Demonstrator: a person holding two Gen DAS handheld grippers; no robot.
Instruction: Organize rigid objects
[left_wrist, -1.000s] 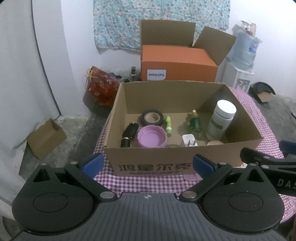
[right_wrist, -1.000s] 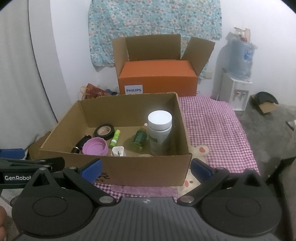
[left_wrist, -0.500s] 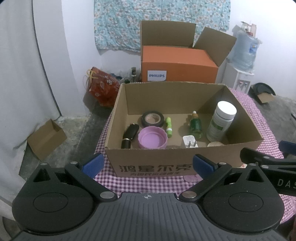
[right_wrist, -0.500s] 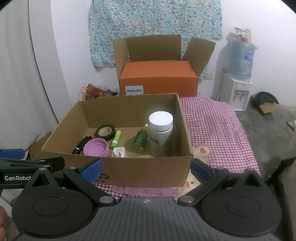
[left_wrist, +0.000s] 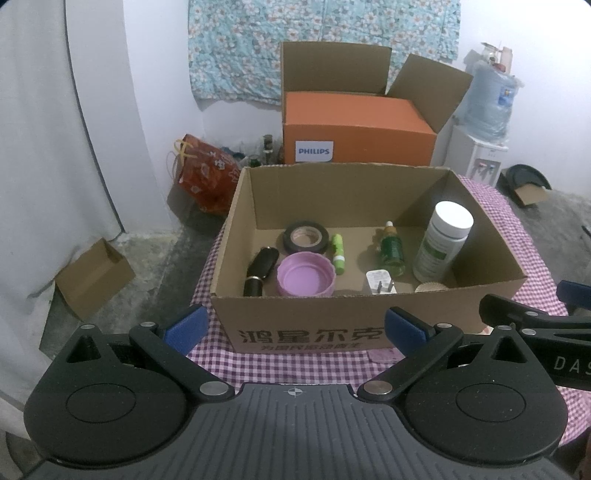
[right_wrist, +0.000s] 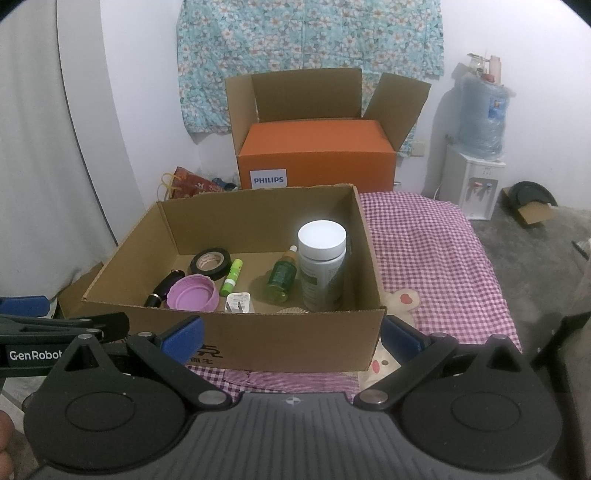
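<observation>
An open cardboard box sits on a purple checked cloth. Inside lie a black tape roll, a purple lid, a green tube, a black tube, a white plug, a green dropper bottle and an upright white-capped bottle. My left gripper is open and empty in front of the box. My right gripper is open and empty, also in front of it.
An orange Philips box with raised flaps stands behind. A water dispenser is at the right. A red bag and a small carton lie on the floor at the left. The checked cloth stretches right of the box.
Both grippers have drifted very slightly; the box and its contents stay where they were. Both stay open and empty.
</observation>
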